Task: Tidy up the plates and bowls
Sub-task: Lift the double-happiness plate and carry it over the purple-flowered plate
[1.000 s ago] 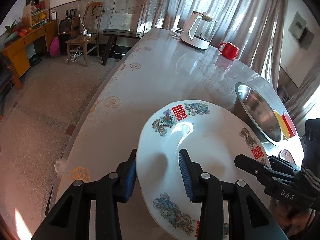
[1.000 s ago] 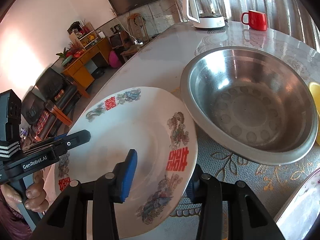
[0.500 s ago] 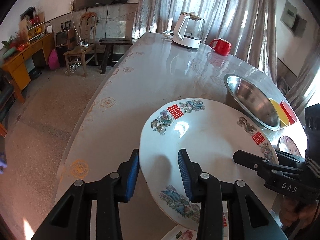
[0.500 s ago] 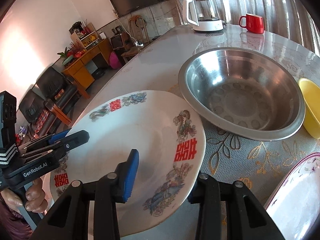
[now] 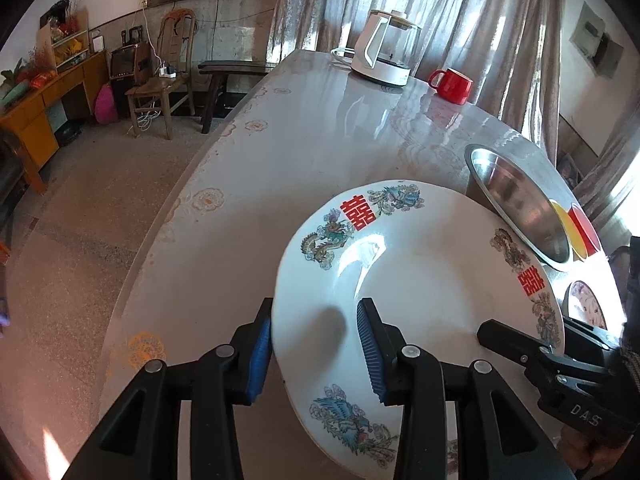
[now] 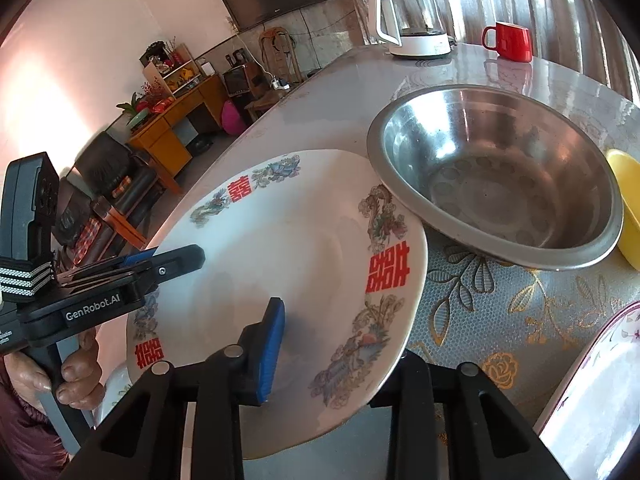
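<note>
Plate: held tilted above table, far edge beside steel bowl | left gripper clamps near rim | right gripper closing over opposite rim | likely stiff, glossy-slick, breakable; grip rims only

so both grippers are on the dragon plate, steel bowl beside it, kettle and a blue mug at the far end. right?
Not quite: the mug is red, not blue, as the right wrist view shows. The rest holds: left gripper and right gripper, its jaws closing, straddle the plate rim, with the steel bowl beside it and the kettle at the far end.
</note>
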A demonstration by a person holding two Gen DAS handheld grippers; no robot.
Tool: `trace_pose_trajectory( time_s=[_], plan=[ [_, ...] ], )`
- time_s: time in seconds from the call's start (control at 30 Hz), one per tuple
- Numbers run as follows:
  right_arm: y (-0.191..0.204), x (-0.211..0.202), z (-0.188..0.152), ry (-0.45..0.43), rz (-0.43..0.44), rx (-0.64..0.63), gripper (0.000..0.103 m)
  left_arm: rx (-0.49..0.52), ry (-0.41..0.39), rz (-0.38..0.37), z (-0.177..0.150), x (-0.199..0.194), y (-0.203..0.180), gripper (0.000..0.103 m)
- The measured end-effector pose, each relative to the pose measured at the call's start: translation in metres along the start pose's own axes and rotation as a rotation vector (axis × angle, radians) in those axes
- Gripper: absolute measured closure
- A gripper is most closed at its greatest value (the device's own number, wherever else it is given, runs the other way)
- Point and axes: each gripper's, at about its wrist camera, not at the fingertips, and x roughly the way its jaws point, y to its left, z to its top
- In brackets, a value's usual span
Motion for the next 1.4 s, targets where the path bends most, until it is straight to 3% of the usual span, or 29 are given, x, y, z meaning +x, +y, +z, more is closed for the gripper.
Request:
trace_pose_trajectory(
  time_s=[0.27, 0.8, 1.4],
  plan=[
    [0.007, -0.006, -0.004, -0.025, -0.033, -0.043, 0.072, 0.011, -0.04, -0.001, -0.011, -0.018, 0.001, 0.065],
    [0.006, -0.028, -0.018, -0.078, -0.005, -0.05, 0.072, 0.012, -0.12, -0.006, -0.035, -0.048, -0.007, 0.065],
    [-0.013, -0.075, -0.037, -0.147, 0.007, -0.013, 0.074, 0.023, -0.191, -0.092, -0.059, -0.088, -0.044, 0.065]
  ],
)
